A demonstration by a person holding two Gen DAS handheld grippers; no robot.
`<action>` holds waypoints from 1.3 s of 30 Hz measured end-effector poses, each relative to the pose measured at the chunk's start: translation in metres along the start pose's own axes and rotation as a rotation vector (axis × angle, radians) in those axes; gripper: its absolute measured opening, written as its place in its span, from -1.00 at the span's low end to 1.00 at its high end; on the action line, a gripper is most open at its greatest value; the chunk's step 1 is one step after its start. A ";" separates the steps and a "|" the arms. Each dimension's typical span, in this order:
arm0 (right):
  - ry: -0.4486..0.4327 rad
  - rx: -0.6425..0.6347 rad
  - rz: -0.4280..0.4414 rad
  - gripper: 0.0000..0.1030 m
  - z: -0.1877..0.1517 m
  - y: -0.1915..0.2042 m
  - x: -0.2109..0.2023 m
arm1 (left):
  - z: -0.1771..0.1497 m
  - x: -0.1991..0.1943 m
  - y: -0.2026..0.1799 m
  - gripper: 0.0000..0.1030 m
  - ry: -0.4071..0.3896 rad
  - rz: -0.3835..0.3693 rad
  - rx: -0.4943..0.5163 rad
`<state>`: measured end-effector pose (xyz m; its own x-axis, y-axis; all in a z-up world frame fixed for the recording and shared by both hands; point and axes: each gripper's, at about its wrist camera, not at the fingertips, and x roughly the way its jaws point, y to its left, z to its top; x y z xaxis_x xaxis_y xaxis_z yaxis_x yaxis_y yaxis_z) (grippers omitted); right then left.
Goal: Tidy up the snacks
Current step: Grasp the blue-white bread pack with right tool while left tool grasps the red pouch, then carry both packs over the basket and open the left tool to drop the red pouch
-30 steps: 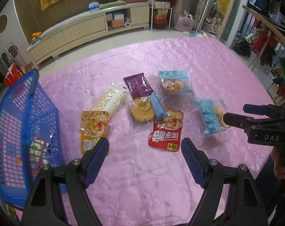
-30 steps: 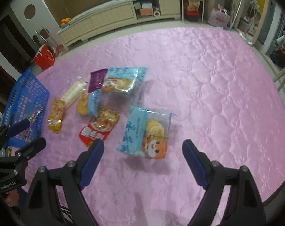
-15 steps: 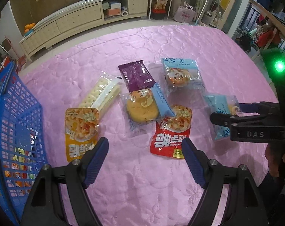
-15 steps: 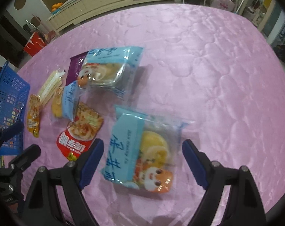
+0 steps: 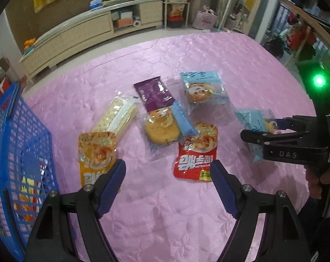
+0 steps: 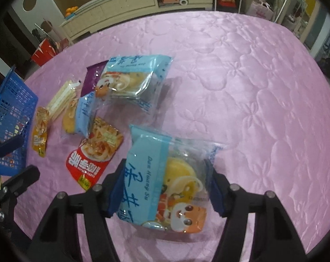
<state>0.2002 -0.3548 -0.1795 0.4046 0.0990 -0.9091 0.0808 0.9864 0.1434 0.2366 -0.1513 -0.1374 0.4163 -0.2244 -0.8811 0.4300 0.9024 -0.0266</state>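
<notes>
Several snack packs lie on the pink quilt (image 5: 165, 218). My left gripper (image 5: 168, 184) is open and empty, hovering just short of a red noodle pack (image 5: 196, 152) and an orange pack (image 5: 97, 155). My right gripper (image 6: 165, 187) straddles a light-blue cake pack (image 6: 165, 183), its blue pads against the pack's two sides. That pack also shows in the left wrist view (image 5: 252, 120), under the right gripper (image 5: 263, 128). A round cake pack (image 5: 162, 126), a purple pack (image 5: 155, 92), a cracker pack (image 5: 116, 115) and a second blue pack (image 5: 203, 90) lie in the middle.
A blue plastic basket (image 5: 14, 152) with some snacks inside stands at the left edge of the quilt; it also shows in the right wrist view (image 6: 9, 113). A long cream cabinet (image 5: 88, 28) runs along the far wall. The quilt's right half (image 6: 263, 87) is bare.
My right gripper has moved forward and down over the light-blue cake pack and narrowed onto its sides. My left gripper has come a little closer to the snacks and stayed open.
</notes>
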 end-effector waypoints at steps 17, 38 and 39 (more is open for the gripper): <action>-0.059 0.017 0.022 0.36 -0.017 -0.025 -0.028 | 0.024 0.065 -0.042 0.51 0.095 -0.030 0.150; -0.042 0.072 0.050 0.36 -0.015 -0.026 -0.018 | 0.040 0.086 -0.062 -0.36 0.156 -0.050 0.164; -0.042 0.072 0.050 0.36 -0.015 -0.025 -0.018 | 0.039 0.085 -0.065 -0.46 0.159 -0.055 0.168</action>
<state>0.1770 -0.3796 -0.1730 0.4477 0.1413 -0.8830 0.1236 0.9682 0.2175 0.2750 -0.2430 -0.1921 0.2630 -0.1988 -0.9441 0.5813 0.8136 -0.0094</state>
